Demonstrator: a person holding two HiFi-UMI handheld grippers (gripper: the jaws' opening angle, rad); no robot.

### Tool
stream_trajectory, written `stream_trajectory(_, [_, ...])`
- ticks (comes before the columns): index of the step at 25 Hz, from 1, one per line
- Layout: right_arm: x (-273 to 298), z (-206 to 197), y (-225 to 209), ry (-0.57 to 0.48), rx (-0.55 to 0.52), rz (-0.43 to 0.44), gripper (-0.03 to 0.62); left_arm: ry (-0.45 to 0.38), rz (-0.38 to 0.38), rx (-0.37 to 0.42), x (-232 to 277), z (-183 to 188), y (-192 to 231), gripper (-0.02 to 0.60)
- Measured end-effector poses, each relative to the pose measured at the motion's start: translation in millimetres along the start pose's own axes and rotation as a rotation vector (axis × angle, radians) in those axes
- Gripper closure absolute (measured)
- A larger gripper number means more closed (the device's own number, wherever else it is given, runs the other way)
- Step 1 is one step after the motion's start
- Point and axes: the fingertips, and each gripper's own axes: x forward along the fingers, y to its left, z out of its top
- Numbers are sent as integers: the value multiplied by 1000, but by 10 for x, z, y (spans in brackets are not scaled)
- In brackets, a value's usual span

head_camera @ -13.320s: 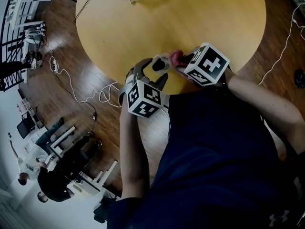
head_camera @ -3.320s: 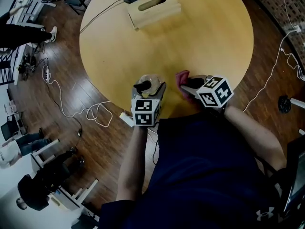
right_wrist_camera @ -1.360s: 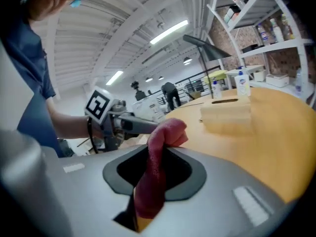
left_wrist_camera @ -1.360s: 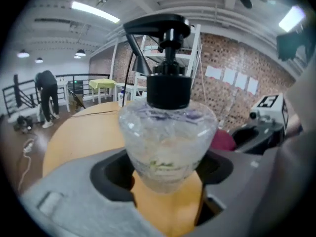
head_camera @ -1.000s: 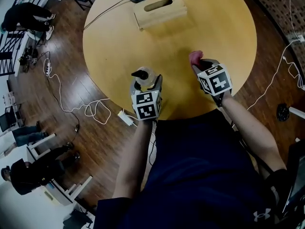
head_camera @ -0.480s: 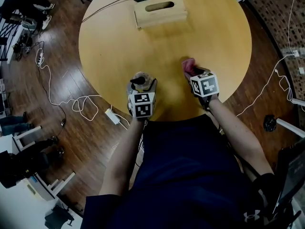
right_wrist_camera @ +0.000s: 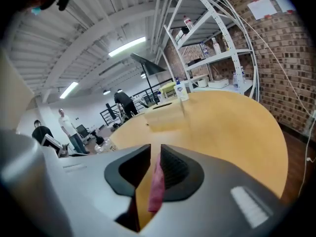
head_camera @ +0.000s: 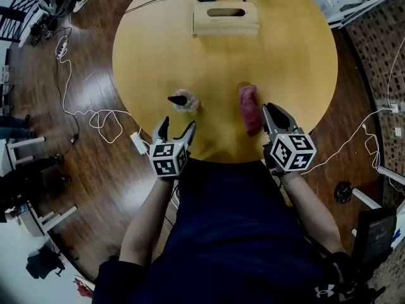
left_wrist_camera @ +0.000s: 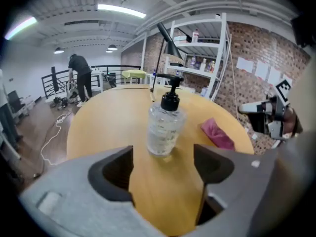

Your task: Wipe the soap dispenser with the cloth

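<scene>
As my left gripper [head_camera: 176,124] hangs at the table [head_camera: 285,43] edge, jaws just spread wide on nothing, and my right gripper [head_camera: 273,110] has just narrowed its jaws to an empty slit, wiping looks done. More would call for regripping the cloth [head_camera: 249,109] lying beside it. Beyond stands the soap dispenser [head_camera: 183,100], whose upright clear bottle only the left gripper view shows.

The soap dispenser [head_camera: 184,101] is a small see-through bottle with a black pump on top. It stands straight up on the round yellow table [head_camera: 221,62], near the edge by the person. Its spout points to the left in the head view. The cloth [head_camera: 249,109] is pinkish red and bunched into a long strip. It lies on the table to the right of the bottle, near it but not touching it
</scene>
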Motion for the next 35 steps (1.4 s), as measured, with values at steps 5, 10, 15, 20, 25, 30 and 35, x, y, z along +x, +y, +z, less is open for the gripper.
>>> stream_trajectory(5, [-197, -157, 254, 29, 36, 176, 574, -54, -22, -31, -401, -67, -372, 392])
stream_trajectory(10, [-462, -361, 383, 11, 59, 199, 583, -82, -132, 66, -711, -5, -882, 510])
stream_trajectory(15, [-720, -307, 614, -30, 45, 190, 583, -167, -264, 214, -872, 26, -1304, 522])
stream_trajectory(20, [-1134, -615, 1209, -75, -5, 199, 583, -208, -336, 286, -1484, -373, -1439, 522])
stream_trajectory(25, [-1518, -1109, 1870, -106, -73, 165, 583, -258, -294, 251, -2112, -853, -1077, 522])
stream_trajectory(30, [-1940, -1542, 2436, -98, -212, 147, 583, -273, -284, 183, -2616, -1293, -885, 522])
stream_trajectory(35, [-2227, -1670, 2525, -118, -268, 146, 583, -286, -361, 210, -2771, -1497, -1214, 522])
